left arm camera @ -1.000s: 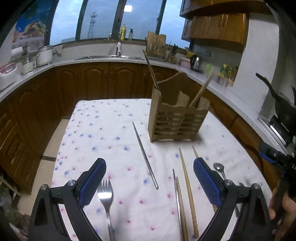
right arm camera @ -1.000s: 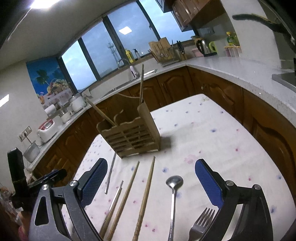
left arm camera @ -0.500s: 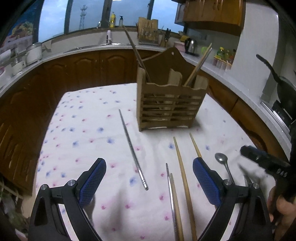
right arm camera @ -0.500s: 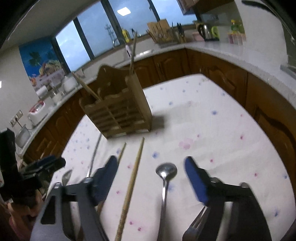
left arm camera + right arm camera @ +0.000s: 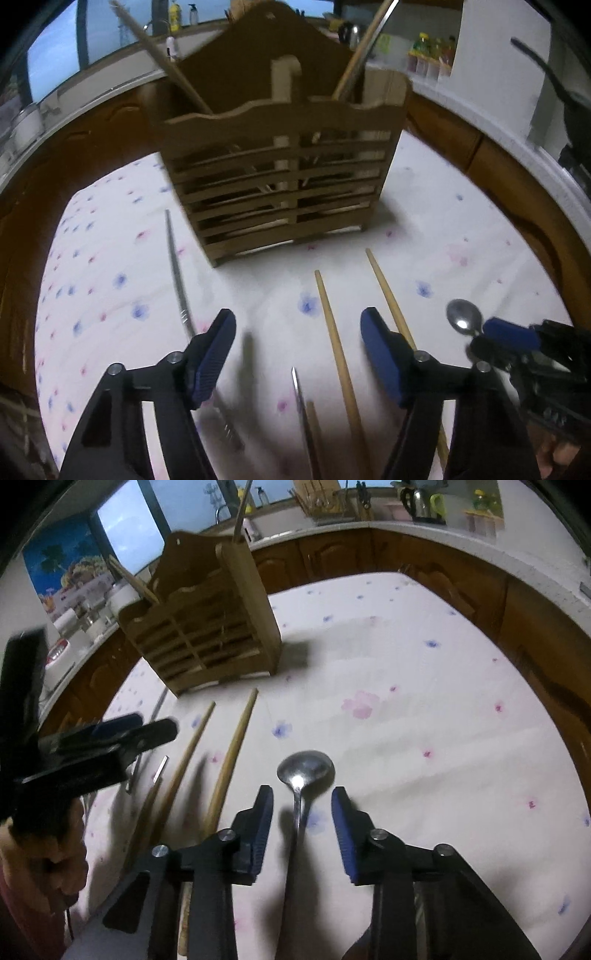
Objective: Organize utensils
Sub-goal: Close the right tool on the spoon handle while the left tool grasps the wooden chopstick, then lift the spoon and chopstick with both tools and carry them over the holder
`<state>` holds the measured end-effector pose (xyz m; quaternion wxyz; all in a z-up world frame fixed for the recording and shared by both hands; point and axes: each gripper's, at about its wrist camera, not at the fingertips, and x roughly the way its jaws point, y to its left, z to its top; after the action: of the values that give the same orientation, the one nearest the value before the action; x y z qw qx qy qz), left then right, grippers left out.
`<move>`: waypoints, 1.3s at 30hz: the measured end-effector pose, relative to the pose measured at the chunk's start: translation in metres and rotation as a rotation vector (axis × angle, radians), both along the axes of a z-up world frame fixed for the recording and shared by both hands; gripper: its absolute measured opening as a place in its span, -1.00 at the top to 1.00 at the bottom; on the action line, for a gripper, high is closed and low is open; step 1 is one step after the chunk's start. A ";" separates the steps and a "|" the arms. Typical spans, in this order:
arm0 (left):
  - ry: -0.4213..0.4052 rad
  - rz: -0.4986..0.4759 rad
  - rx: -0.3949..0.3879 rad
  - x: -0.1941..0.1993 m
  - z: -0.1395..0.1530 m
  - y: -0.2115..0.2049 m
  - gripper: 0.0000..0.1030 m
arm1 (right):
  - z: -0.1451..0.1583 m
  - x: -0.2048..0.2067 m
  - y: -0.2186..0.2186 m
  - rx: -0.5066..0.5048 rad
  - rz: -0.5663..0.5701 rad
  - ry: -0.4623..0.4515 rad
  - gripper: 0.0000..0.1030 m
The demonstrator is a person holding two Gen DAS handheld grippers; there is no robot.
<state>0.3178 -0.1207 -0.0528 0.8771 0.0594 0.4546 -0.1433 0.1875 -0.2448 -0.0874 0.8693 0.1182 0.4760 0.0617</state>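
A slatted wooden utensil holder point(image 5: 280, 173) stands on the floral tablecloth, with a chopstick leaning in each side; it also shows in the right wrist view point(image 5: 207, 627). My left gripper point(image 5: 297, 334) is open low over the cloth, with a metal chopstick tip point(image 5: 301, 398) and a wooden chopstick point(image 5: 338, 354) between its fingers. Another metal chopstick point(image 5: 177, 280) lies left of it. My right gripper point(image 5: 302, 805) is open, straddling the handle of a metal spoon point(image 5: 304, 770) without touching it. The spoon also shows in the left wrist view point(image 5: 463, 319).
Two wooden chopsticks point(image 5: 232, 760) lie left of the spoon. The table point(image 5: 424, 709) is ringed by brown kitchen cabinets and a white counter point(image 5: 461, 542). A kettle point(image 5: 421, 498) stands at the back. A dark pan handle point(image 5: 543, 70) juts in at the right.
Both grippers have moved forward and down toward the cloth. The right gripper has narrowed and now straddles the spoon handle. The left gripper has narrowed and closed in on the chopsticks.
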 end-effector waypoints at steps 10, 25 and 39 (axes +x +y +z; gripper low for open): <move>0.037 -0.066 0.052 0.026 -0.021 -0.029 0.87 | -0.004 0.010 0.001 -0.016 0.028 0.000 0.90; -0.022 -0.046 -0.206 -0.015 0.027 0.017 0.93 | 0.033 -0.001 -0.003 0.086 0.023 -0.091 0.92; -0.168 -0.018 -0.343 -0.094 0.100 0.084 0.94 | 0.086 -0.014 0.005 0.091 0.022 -0.228 0.96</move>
<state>0.2236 -0.0364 0.0476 0.9079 -0.0750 0.3480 -0.2212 0.1735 -0.2396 -0.0010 0.9107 0.1446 0.3722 0.1058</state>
